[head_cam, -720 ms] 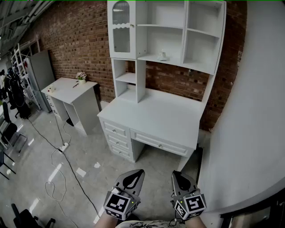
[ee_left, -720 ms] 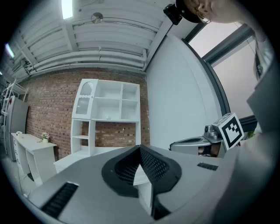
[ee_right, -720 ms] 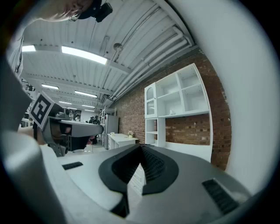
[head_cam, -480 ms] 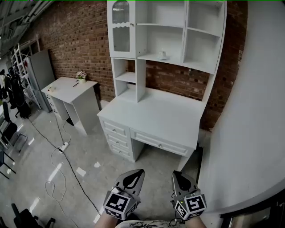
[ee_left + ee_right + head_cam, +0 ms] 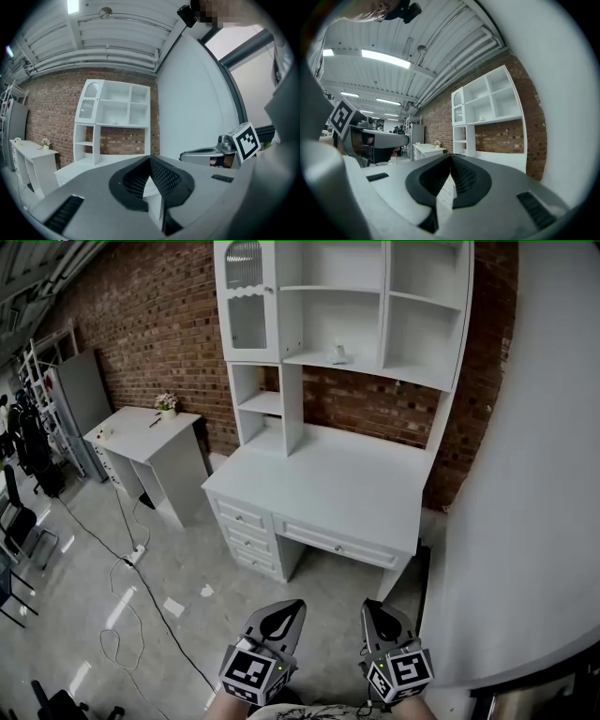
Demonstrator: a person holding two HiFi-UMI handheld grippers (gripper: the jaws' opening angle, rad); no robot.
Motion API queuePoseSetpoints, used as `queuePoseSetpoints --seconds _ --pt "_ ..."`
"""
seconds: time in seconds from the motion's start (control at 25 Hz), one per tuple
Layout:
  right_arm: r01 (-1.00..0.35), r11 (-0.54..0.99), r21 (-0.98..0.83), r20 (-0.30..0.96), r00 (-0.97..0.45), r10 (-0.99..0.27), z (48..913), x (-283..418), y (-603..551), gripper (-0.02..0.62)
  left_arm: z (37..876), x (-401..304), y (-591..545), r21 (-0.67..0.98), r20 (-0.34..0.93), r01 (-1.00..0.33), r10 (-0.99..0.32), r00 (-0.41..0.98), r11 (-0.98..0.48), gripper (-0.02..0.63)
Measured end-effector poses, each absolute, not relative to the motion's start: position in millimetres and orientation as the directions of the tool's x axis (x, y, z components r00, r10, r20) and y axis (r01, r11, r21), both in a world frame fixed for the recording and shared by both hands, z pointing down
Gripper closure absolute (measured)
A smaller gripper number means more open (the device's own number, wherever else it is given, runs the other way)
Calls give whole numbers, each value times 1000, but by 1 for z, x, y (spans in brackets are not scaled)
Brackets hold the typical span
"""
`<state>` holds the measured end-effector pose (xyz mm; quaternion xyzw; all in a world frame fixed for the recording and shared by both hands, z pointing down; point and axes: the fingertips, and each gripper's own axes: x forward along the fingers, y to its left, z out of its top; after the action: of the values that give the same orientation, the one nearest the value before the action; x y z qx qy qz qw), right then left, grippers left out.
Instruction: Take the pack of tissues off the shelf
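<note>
Approach stage, nothing grasped yet. Pack (image 5: 339, 355) sits at the top middle of the head view, a small pale lump on the shelf (image 5: 305, 360) of the white hutch, in the middle bay, right of the glass-door cupboard (image 5: 247, 306). It's too small for me to read any detail.

Both tools are down at the bottom edge of the frame, well apart from the pack, with the desk (image 5: 328, 484) and a stretch of floor (image 5: 187, 568) between. Left gripper (image 5: 289, 610): jaws pressed together, tips meeting, nothing between them. Right gripper (image 5: 375, 613): same story, closed tight and empty. Both gripper views look past their closed tips toward the hutch against the brick wall (image 5: 159, 324).

I read this as the walk-up, with the reach not yet begun. Next, as I judge it: close in on the desk front, raise one gripper to that shelf, and spread its jaws before arriving, since closed jaws can't take the pack. The reach goes over the desk top, so the arm needs height and stretch. The right one looks to have the straighter line, though either could go. The pack looks light and soft, so a gentle squeeze across a narrow side should do. I'd mind the shelf board above on the way in.
</note>
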<state>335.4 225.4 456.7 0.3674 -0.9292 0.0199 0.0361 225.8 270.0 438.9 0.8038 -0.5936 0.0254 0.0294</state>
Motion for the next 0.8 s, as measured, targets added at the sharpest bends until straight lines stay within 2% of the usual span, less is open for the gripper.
queuePoseSetpoints --seconds 0.36,0.8 --pt "-701 712 -31 89 -712 -697 458 282 177 588 440 167 229 23 87 -953 -949 302 -301 592" --pt "-751 658 -47 98 -659 -746 456 152 107 588 432 31 152 27 55 -937 -935 350 -349 592"
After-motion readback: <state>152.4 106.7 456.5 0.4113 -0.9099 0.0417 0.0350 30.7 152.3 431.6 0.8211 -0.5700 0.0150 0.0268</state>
